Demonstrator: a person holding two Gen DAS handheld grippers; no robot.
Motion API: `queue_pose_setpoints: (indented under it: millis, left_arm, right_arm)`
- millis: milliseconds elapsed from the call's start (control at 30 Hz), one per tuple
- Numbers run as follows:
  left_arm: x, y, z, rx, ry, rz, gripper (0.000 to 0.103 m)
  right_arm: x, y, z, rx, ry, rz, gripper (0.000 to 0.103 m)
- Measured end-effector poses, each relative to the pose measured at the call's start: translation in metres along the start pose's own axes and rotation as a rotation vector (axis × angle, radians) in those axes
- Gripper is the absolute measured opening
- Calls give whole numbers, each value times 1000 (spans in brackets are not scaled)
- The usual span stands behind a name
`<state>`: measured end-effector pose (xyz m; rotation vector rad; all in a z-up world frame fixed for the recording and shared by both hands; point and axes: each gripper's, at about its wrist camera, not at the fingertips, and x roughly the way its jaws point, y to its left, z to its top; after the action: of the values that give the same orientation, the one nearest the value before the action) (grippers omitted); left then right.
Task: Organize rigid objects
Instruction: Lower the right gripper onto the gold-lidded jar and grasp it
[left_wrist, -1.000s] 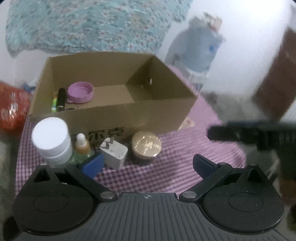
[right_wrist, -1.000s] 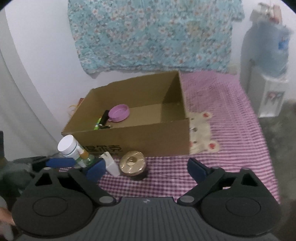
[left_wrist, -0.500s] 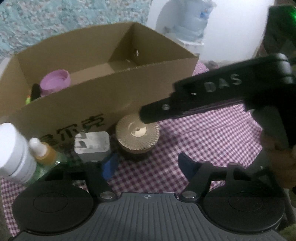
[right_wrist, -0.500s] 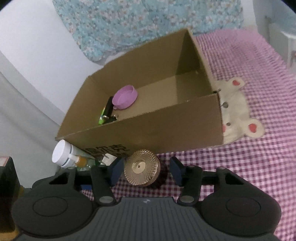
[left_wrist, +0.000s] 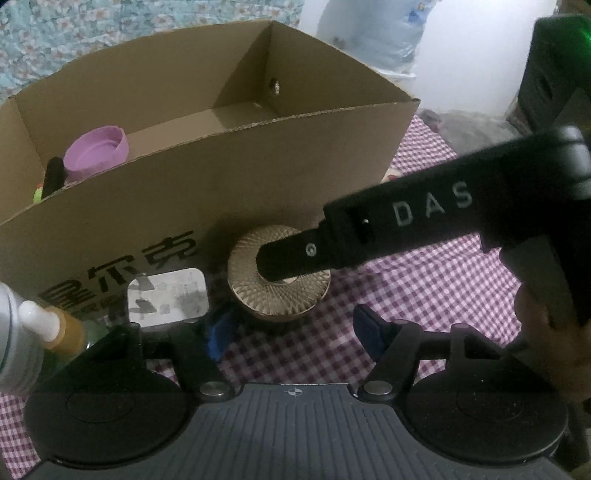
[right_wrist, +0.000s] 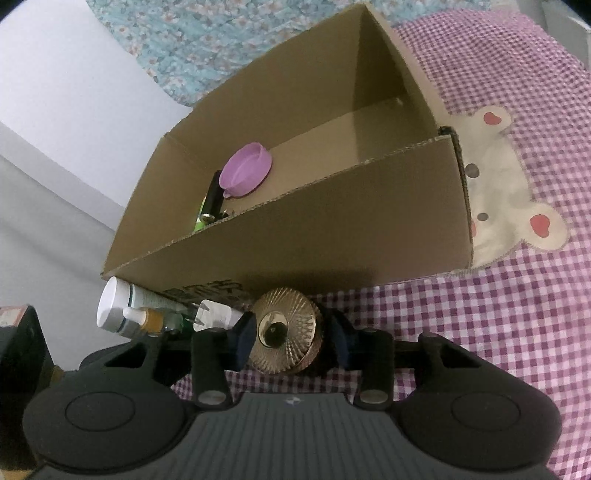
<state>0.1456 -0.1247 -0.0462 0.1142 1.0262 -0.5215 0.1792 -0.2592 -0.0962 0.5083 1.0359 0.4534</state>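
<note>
Gripping: right hand-held gripper (right_wrist: 291, 338) has its 2 blue pads pressed on either side of the round gold jar lid with a ribbed, radiating top (right_wrist: 285, 329); the jar's dark body shows below the gold lid.
Jar place: gold jar stands on the purple-and-white checked cloth (right_wrist: 498, 332), just in front of the near wall of the open brown cardboard box (right_wrist: 332, 236).
Left hand-held gripper (left_wrist: 290, 332): open, blue pads well apart, low over the cloth, with the gold jar (left_wrist: 279, 275) ahead of the gap and nearer the left-hand pad.
Crossing arm: black body of the right hand-held gripper, lettered "DAS" (left_wrist: 432, 206), reaches in from the right of the left wrist view, its tip over the jar's top.
Box contents: purple plastic lid (right_wrist: 245, 170) lying open side up, a black cylinder (right_wrist: 213, 195) beside it, and a green item (right_wrist: 200, 223) partly hidden by the wall.
Row beside the jar: white plug adapter with metal prongs (right_wrist: 218, 314), small amber dropper bottle with a white tip (right_wrist: 147, 318), white-capped bottle (right_wrist: 114, 306), all close along the box front.
Cloth detail: cream bear patch with red ears (right_wrist: 506, 192) lies right of the box.
Background: blue floral fabric (right_wrist: 207, 40) hangs behind the box.
</note>
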Motion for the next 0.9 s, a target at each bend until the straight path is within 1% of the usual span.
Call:
queue_pose_setpoints:
  millis: [200,533,667,900]
  left_arm:
    - [1,-12,4,28,-6,-29,68]
    - [5,-46,10,111,-19,-106,68]
    - [8,-51,11,131,-19,-113,68]
    - [10,-48,15,130,-14,-116,69]
  right_arm:
    - [-12,-8,-3,3,0,-19,46]
    - [-46,-31,-19,50,-21,-75,47]
    - [-55,-39,-23,73,-37,-81,46]
    - [-58,-44,-24,93,-48,-74,46]
